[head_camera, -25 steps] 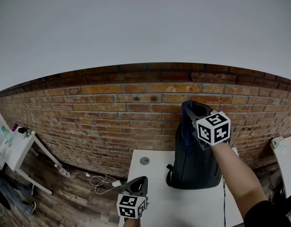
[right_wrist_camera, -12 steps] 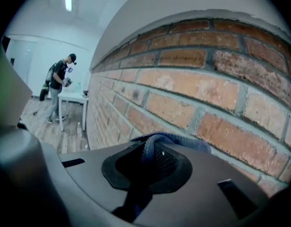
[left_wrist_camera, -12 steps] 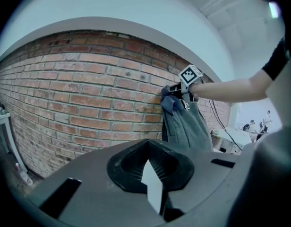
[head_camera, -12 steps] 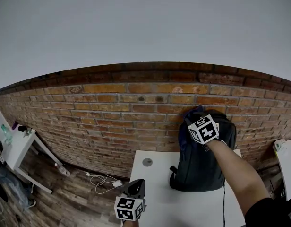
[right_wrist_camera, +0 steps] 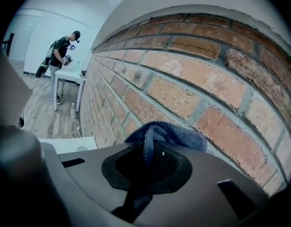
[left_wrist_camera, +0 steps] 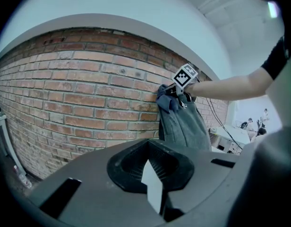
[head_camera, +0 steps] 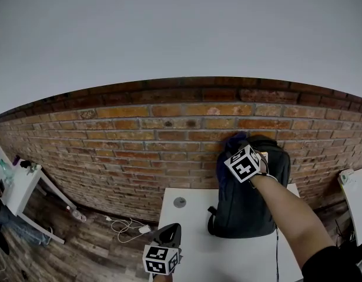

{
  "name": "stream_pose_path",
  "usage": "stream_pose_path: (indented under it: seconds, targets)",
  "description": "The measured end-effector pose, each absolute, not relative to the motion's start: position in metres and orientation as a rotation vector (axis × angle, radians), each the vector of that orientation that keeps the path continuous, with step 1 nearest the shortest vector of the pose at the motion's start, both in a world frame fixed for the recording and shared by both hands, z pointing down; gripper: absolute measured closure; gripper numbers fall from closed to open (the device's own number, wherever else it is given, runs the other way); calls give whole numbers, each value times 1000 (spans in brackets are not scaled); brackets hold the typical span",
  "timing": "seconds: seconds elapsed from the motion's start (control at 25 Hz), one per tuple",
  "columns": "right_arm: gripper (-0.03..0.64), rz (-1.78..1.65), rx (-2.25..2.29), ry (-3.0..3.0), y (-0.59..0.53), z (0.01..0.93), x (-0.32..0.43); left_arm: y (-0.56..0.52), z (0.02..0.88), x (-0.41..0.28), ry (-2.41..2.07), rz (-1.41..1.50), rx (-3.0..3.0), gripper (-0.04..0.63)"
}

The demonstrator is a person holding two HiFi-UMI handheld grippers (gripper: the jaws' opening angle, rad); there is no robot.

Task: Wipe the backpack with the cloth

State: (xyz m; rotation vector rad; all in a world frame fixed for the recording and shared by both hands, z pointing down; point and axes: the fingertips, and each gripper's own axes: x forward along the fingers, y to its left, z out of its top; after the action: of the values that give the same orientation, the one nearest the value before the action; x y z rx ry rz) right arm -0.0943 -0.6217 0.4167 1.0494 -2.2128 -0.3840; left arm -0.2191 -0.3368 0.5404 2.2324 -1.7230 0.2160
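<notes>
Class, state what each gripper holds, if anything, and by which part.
The right gripper pinches the blue cloth by a bunched fold, at the top of the backpack. The left gripper holds nothing; its jaws are together.

There is one backpack (head_camera: 245, 200) and one cloth (head_camera: 226, 155). Two grippers are in sight, the left gripper (head_camera: 174, 229) and the right gripper (head_camera: 238, 144), and each carries one marker cube, so two cubes: (head_camera: 163, 258) and (head_camera: 245, 163). The head view shows three white tables: one under the backpack (head_camera: 190, 228), one at the left edge (head_camera: 17, 188) and one at the right edge (head_camera: 355, 200). The middle table bears one round grey disc (head_camera: 180, 201). On the floor lie one white cable (head_camera: 128, 225) and one bottle (head_camera: 77, 214). There is one brick wall (head_camera: 128, 140). The right gripper view shows one person (right_wrist_camera: 63, 51) far off.
</notes>
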Motion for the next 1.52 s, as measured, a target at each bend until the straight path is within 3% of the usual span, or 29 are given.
stream_pose_path:
  seconds: [0.4,1.16,1.52]
  targets:
    - [586,-377,1150,-2156,-631,407,-72,-338,534,-211,-1713,247,2254,607]
    - [586,-436,1369,-2041,-654,378,56,-341,529,-198,-1688,285,2291,608]
    - [586,-275,1498,-2051,-659,389,116,-345,529,-188,-1668,294,2315,607]
